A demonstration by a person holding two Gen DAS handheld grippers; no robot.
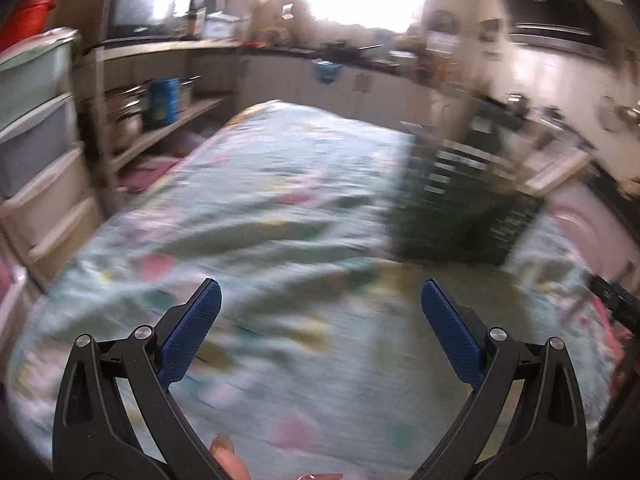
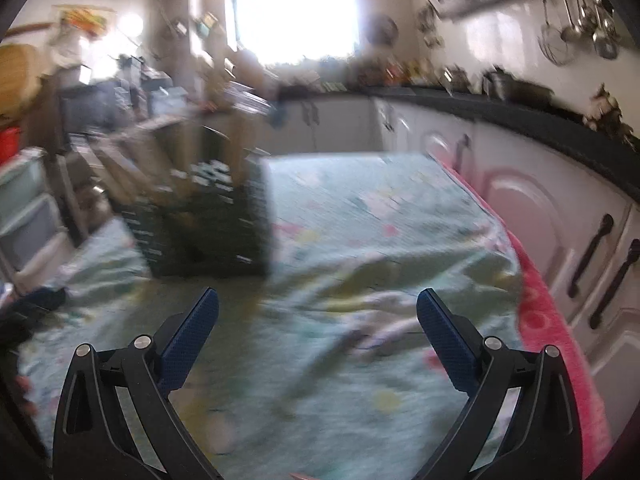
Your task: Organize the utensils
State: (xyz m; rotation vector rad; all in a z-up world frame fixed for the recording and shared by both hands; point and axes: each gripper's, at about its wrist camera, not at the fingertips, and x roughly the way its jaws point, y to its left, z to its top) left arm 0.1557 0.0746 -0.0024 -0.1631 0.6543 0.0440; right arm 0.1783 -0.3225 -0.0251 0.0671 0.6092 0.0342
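Views: both are motion-blurred; fine detail is not to be trusted.
Left gripper (image 1: 320,300): jaws spread wide, nothing between them; held above the cloth (image 1: 260,208).
Right gripper (image 2: 318,308): likewise released and empty, aimed down at the cloth.
Tabletop: covered by the pale green patterned cloth, a pink edge (image 2: 548,320) showing on the right side.
Crate (image 2: 208,232): dark slatted box standing on the cloth, left of the right gripper's line; contents cannot be made out.
Utensils (image 2: 360,340): elongated smears are seen lying on the cloth just ahead of the right gripper; kind and number cannot be told.
Step judged: approach for a first pick, nothing yet grasped.
How it is best done: motion is slowed until the view clears; one piece is singled out; the jaws are set across its handle, low to the cloth, without fabric being pinched.
Risk: a loose fold may be caught with the handle.
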